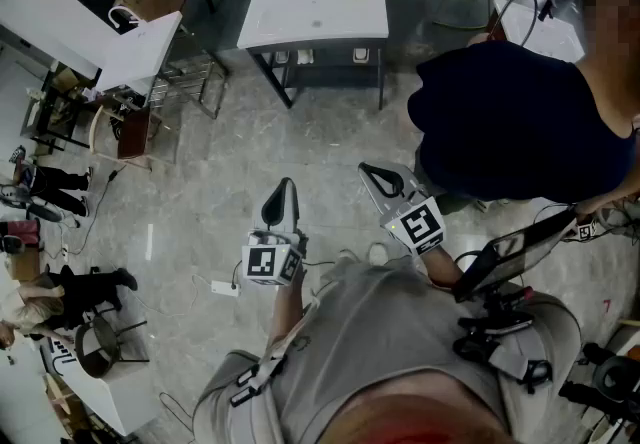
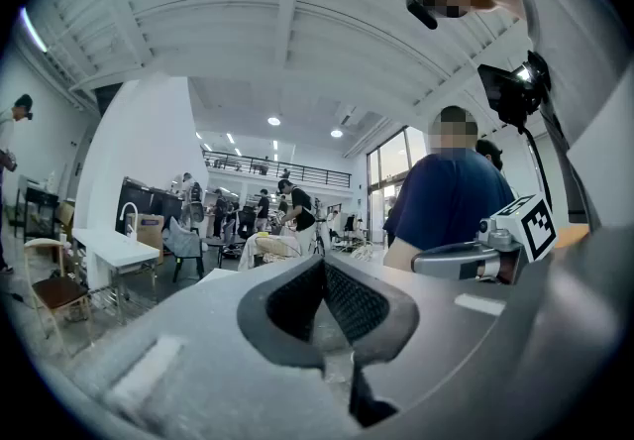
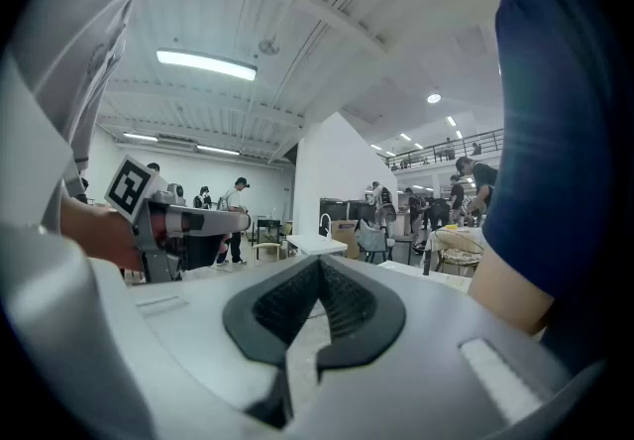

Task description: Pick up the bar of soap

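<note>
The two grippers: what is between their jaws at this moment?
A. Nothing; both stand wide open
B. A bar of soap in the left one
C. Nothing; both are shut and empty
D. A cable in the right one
C: in each gripper's own view, the jaws of the left gripper and of the right gripper meet at the tips, with nothing between them.

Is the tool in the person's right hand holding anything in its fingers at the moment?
No: the right gripper has its fingers closed tip to tip, with nothing held between them.
</note>
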Motion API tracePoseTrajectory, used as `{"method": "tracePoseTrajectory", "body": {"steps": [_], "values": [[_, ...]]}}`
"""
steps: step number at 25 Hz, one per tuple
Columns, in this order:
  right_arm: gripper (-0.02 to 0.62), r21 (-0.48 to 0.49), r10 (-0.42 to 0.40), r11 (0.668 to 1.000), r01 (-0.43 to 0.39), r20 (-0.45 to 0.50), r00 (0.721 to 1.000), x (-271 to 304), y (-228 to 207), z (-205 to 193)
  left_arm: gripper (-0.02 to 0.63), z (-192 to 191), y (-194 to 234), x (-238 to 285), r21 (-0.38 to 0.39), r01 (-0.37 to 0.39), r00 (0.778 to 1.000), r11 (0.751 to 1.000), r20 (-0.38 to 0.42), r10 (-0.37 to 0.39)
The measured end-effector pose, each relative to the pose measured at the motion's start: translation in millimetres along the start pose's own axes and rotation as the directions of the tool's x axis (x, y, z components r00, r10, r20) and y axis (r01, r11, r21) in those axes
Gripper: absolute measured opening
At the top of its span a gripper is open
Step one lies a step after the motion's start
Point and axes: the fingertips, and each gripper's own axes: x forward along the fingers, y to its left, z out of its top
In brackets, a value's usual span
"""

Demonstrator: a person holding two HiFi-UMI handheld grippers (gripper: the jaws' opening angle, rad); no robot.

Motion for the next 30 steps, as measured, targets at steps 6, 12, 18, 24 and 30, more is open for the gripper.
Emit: {"method": "tracePoseTrajectory", "body": {"steps": [6,12,18,24,30], "values": [[0.002,0.027,0.053,0.998,-0.052,-0.024,0.998,8.3,2.2,-29.0,-0.002,-13.1,9.7,-18.0,-0.02,-0.106,0.994,0.994,0.003,0.106],[0.002,0.0,0.167,0.986,-0.167,-0.039,0.985,28.3,10.8,-31.4,-0.002,-25.9,15.9,-22.5,-0.028,-0.159,0.987,0.987,-0.025,0.158],[0.002,0.019,0.177,0.984,-0.177,-0.039,0.983,59.5,1.3,-28.8,-0.001,-12.0,39.9,4.0,-0.024,-0.158,0.987,0.987,0.02,0.158],[0.002,0.043,0.14,0.99,-0.137,-0.071,0.988,98.6,-30.3,-29.6,0.0,-14.4,71.1,49.9,-0.052,-0.1,0.994,0.994,0.041,0.102],[0.002,0.075,0.095,0.993,-0.086,-0.115,0.989,155.7,-63.6,-28.1,0.0,-1.8,124.4,102.5,-0.056,-0.05,0.997,0.997,0.056,0.053]]}}
